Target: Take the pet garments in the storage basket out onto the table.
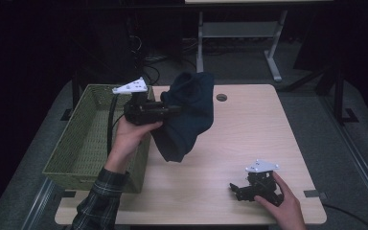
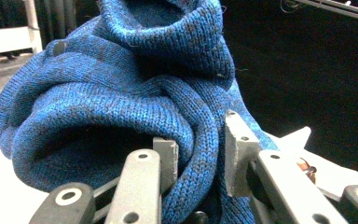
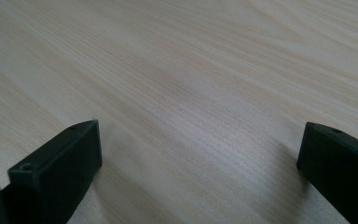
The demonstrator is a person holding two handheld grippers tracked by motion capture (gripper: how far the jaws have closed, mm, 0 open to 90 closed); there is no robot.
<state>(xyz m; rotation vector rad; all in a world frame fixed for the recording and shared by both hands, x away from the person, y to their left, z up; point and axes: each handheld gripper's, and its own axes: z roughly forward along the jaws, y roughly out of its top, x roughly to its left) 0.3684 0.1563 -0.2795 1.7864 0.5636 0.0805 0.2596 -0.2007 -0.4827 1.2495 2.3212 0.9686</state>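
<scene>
Left claw (image 1: 175,109) raised, clamped; right claw (image 1: 235,189) rests agape.

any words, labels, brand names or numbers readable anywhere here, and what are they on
None can be read.
The blue knitted garment clamped in the left gripper shows plain knit, no tag or print.
The green woven basket, the wooden table and the right gripper, jaws apart, bear no writing.
The grey plates on top of the grippers show holes, no marks.

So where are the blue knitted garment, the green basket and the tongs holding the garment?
Blue knitted garment (image 1: 187,120), high view: middle of the hanging cloth.
Green basket (image 1: 84,139), high view: bare woven floor.
Left tongs (image 2: 199,156), left gripper view: between the fingertips.
</scene>
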